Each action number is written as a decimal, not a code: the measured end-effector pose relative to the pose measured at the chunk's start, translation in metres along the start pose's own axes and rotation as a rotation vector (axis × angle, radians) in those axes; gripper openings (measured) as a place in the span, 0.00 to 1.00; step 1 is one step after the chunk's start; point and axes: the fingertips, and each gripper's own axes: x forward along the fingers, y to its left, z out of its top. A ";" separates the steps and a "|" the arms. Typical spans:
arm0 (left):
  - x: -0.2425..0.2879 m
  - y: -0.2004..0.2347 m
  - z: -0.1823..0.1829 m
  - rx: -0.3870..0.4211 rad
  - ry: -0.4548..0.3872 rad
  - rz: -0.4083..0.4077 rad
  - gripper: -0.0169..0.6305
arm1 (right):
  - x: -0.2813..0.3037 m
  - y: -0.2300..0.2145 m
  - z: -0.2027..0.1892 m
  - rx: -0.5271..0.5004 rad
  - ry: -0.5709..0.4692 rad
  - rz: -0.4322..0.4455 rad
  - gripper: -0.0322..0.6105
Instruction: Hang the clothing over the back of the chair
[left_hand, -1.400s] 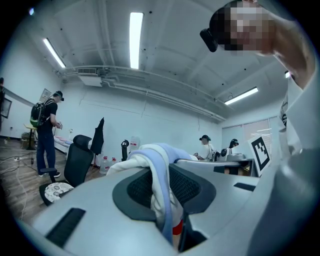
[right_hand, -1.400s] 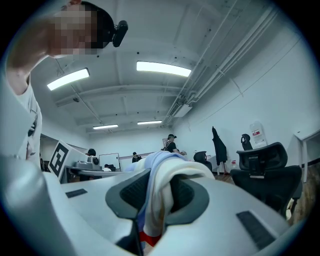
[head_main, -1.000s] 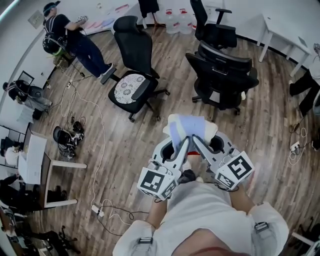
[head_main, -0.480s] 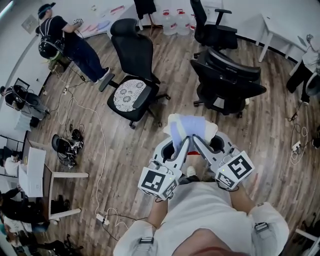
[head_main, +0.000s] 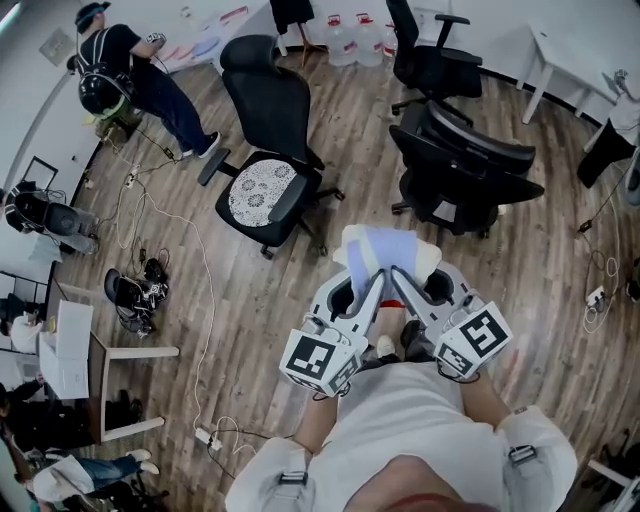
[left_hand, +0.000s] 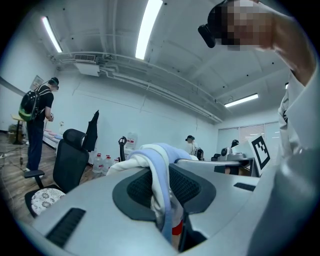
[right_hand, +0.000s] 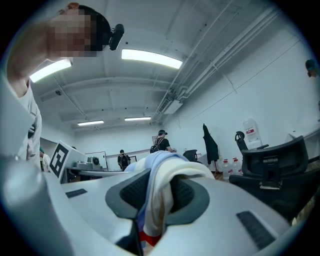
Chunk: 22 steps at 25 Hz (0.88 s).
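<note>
The left gripper (head_main: 372, 288) and right gripper (head_main: 398, 288) each pinch the bunched clothing (head_main: 383, 252), near the person. A chair (head_main: 270, 110) stands far left; the person should clear its back, then spread the grippers.

Only a bunched white-and-blue wad of the clothing (head_main: 383, 252) shows past the left tongs (head_main: 375, 281) and right tongs (head_main: 397, 278). The rest is hidden behind their bodies, so its kind cannot be told. At 3 o'clock in the head view, a person (head_main: 604, 152) is cut off by the edge.
</note>
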 end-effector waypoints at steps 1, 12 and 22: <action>0.003 0.003 0.001 0.000 -0.001 0.004 0.17 | 0.003 -0.003 0.001 0.000 0.000 0.005 0.20; 0.064 0.045 0.009 -0.002 -0.006 0.068 0.17 | 0.048 -0.065 0.008 0.001 0.012 0.063 0.20; 0.122 0.063 0.028 0.002 -0.019 0.136 0.17 | 0.072 -0.122 0.030 0.000 0.018 0.136 0.20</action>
